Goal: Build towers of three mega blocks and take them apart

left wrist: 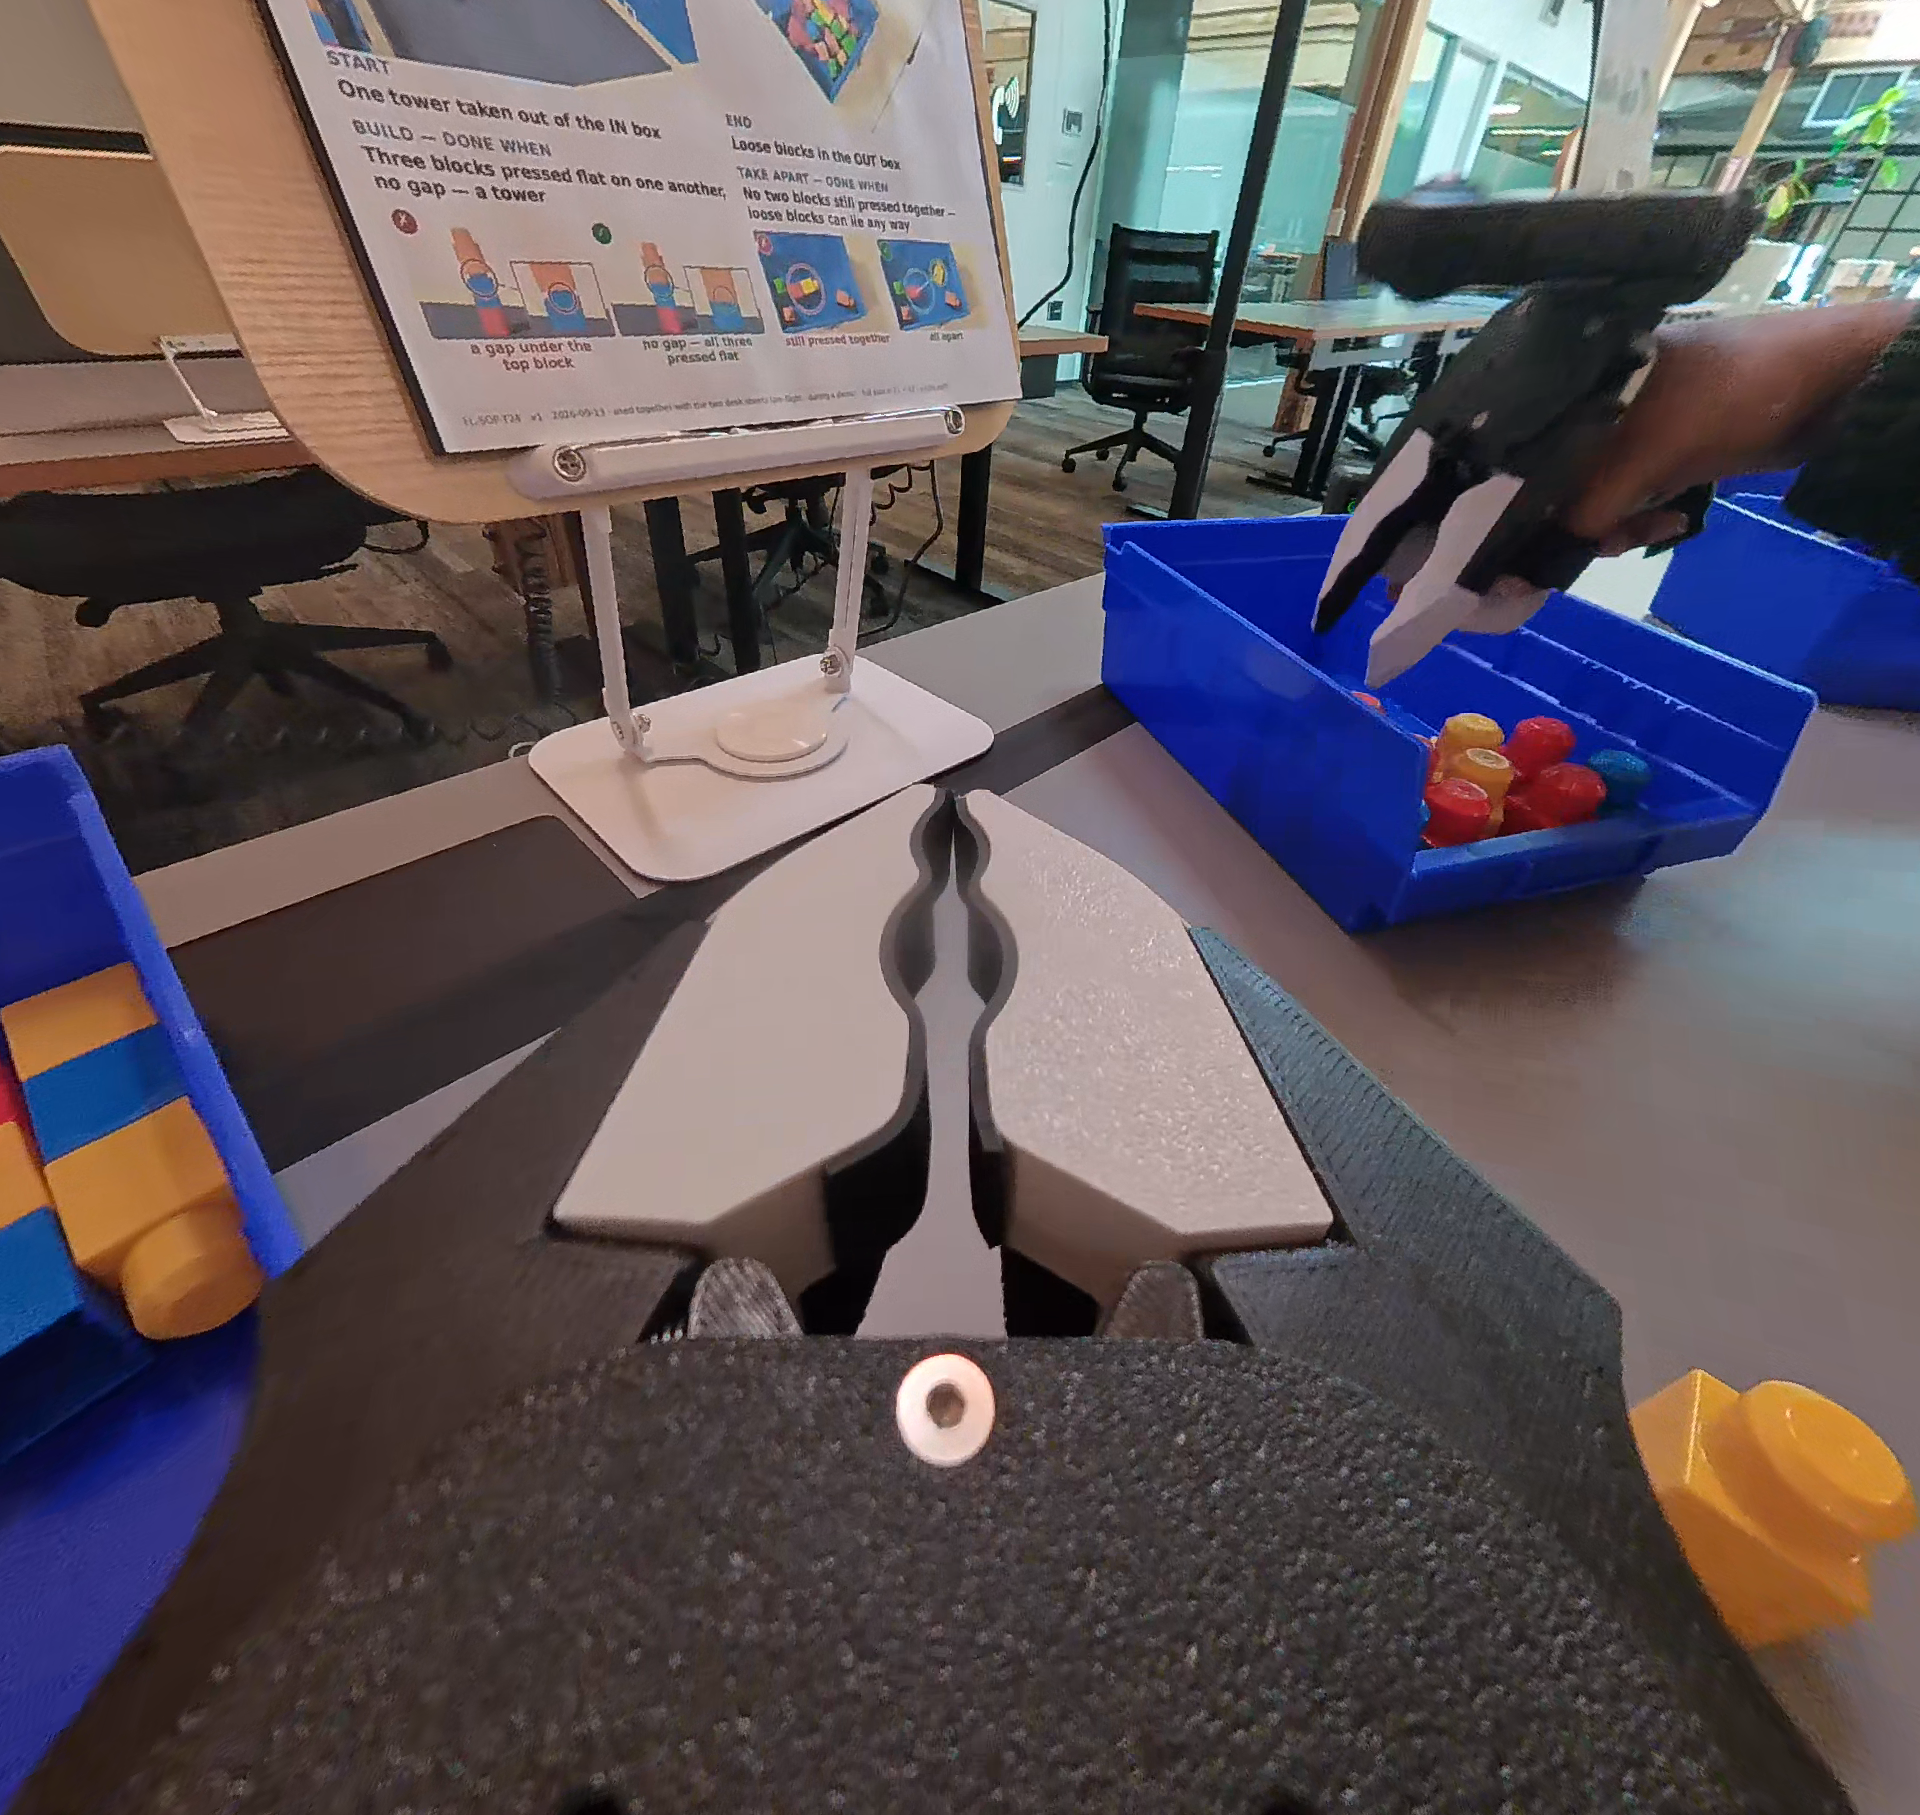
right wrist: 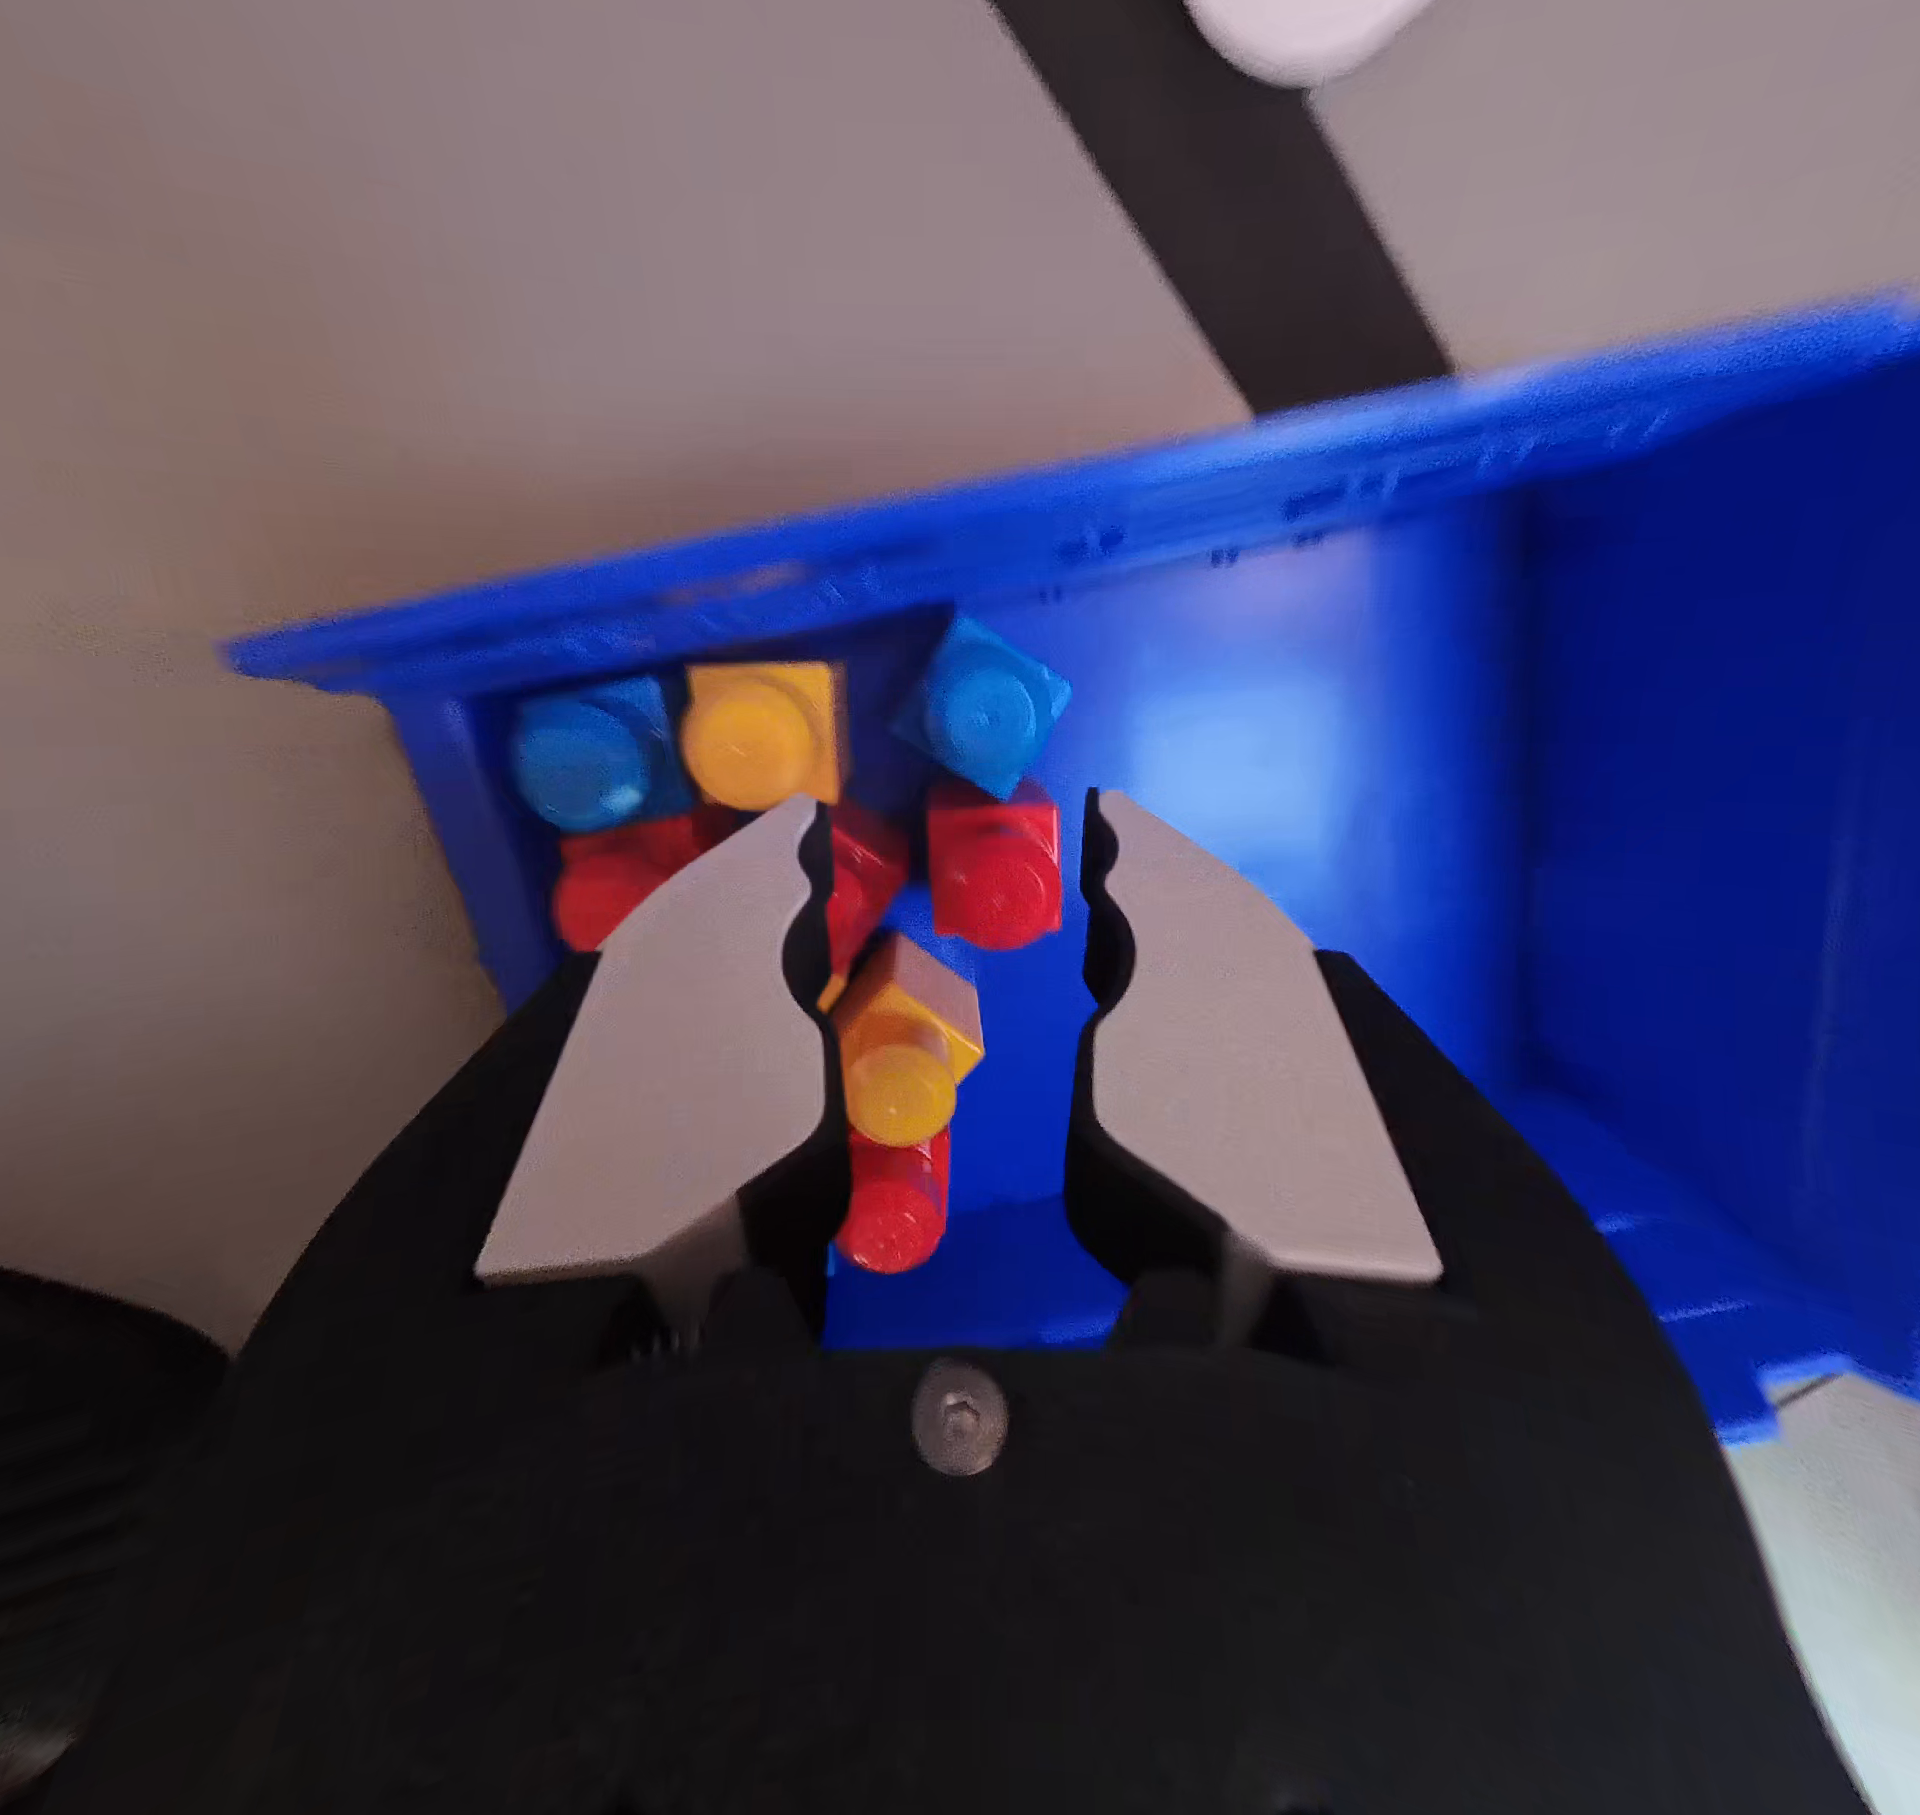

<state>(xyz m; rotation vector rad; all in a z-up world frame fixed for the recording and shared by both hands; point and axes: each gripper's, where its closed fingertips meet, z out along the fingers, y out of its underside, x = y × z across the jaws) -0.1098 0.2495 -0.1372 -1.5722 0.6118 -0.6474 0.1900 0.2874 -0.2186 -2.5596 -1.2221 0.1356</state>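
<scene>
My left gripper [left wrist: 951, 809] is shut and empty, held low over the grey table. A loose yellow block [left wrist: 1782, 1500] lies on the table to its right. A blue bin [left wrist: 156, 1038] at the left edge holds assembled towers of yellow, blue and red blocks [left wrist: 114, 1131]. My right gripper [right wrist: 948, 809] is open and empty above a second blue bin [right wrist: 1351, 518]; it also shows in the left wrist view [left wrist: 1351, 638]. Loose red, yellow and blue blocks [right wrist: 914, 1038] lie in this bin [left wrist: 1247, 726], which the left wrist view shows too [left wrist: 1507, 778].
A white stand [left wrist: 769, 757] with an instruction sheet [left wrist: 644, 165] sits at the table's far edge. A dark mat [left wrist: 416, 934] lies on the table ahead of my left gripper. A third blue bin [left wrist: 1787, 602] sits behind the right hand. Office chairs and desks are beyond. The tips of one gripper are about 30 cm away from the tips of the other.
</scene>
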